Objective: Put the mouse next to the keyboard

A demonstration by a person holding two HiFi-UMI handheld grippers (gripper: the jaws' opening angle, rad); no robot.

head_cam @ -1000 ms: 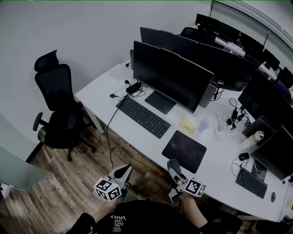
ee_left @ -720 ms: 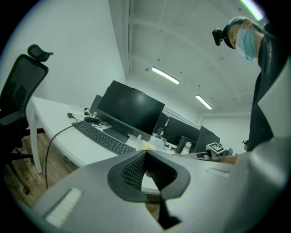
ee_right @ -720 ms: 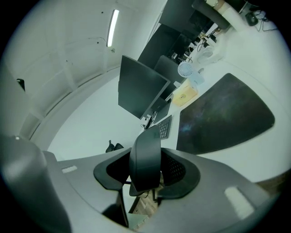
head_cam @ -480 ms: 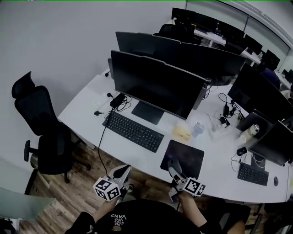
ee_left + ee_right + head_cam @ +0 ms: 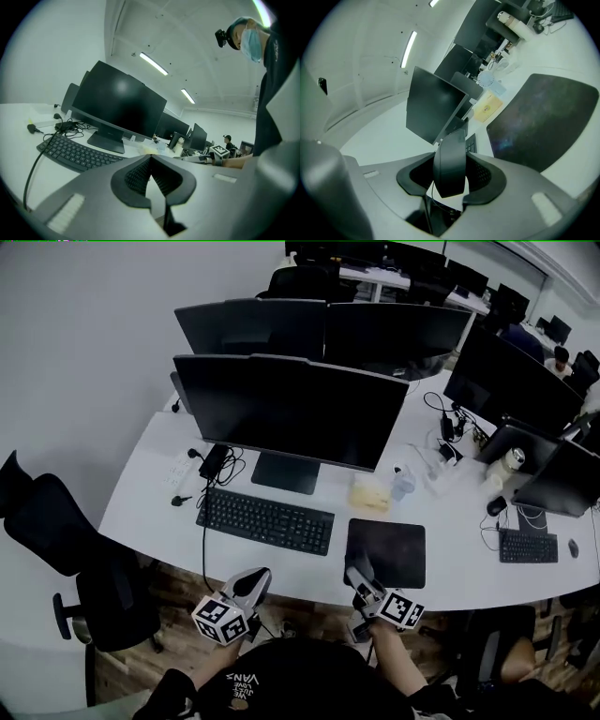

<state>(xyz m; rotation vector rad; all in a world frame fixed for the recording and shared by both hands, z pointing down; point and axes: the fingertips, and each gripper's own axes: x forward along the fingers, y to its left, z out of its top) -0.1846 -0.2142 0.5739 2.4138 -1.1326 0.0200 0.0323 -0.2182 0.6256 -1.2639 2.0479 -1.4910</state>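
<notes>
In the right gripper view a black mouse (image 5: 450, 165) stands on edge between the jaws of my right gripper (image 5: 452, 151), which is shut on it. In the head view this gripper (image 5: 358, 576) hangs over the near edge of the dark mouse pad (image 5: 386, 551). The black keyboard (image 5: 265, 520) lies to the pad's left, in front of the big monitor (image 5: 291, 407). My left gripper (image 5: 255, 581) is held at the desk's front edge below the keyboard. Its jaws (image 5: 150, 158) meet, with nothing between them; the keyboard (image 5: 75, 151) lies ahead at its left.
A yellowish packet (image 5: 370, 493) and a plastic cup (image 5: 403, 483) lie behind the pad. Cables and a power brick (image 5: 212, 463) sit left of the monitor stand. A black office chair (image 5: 66, 549) stands at the left. A second keyboard (image 5: 527, 545) and mouse (image 5: 573, 547) lie far right.
The head view has swung, so the desk now sits squarer and further left in the picture. Both grippers keep their places before the body; the mouse stays in the right one.
</notes>
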